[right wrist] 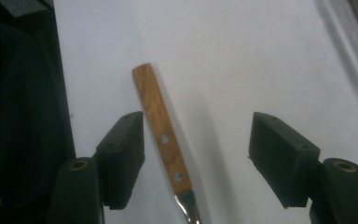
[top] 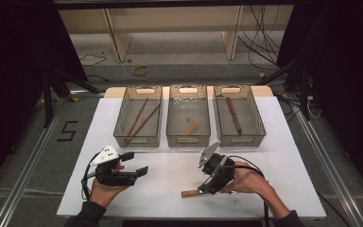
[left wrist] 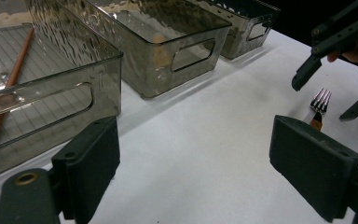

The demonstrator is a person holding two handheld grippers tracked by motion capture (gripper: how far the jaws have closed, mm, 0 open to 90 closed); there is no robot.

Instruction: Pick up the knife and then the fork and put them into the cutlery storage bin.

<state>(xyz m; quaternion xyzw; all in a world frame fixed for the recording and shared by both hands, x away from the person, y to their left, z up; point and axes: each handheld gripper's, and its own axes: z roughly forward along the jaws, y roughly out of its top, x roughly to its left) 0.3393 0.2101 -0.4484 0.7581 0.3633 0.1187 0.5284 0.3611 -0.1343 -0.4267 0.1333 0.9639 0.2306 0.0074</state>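
Fork (right wrist: 164,140) on the table — right gripper (right wrist: 196,151) gaping over it, seemingly untouched.

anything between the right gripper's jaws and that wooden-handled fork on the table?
Nothing visible. The right gripper hangs over the fork with its jaws open, one on each side of the wooden handle, bare white table around it. The left gripper is off to the side, apart from the fork.

Three bins stand in a row on the table (top: 274,156); the middle bin (top: 188,116) is my landmark; the left bin (top: 139,116) sits just beside it, the right bin (top: 238,115) opposite; the fork (top: 189,193) lies well before it, between my right gripper's (right wrist: 193,158) fingers.
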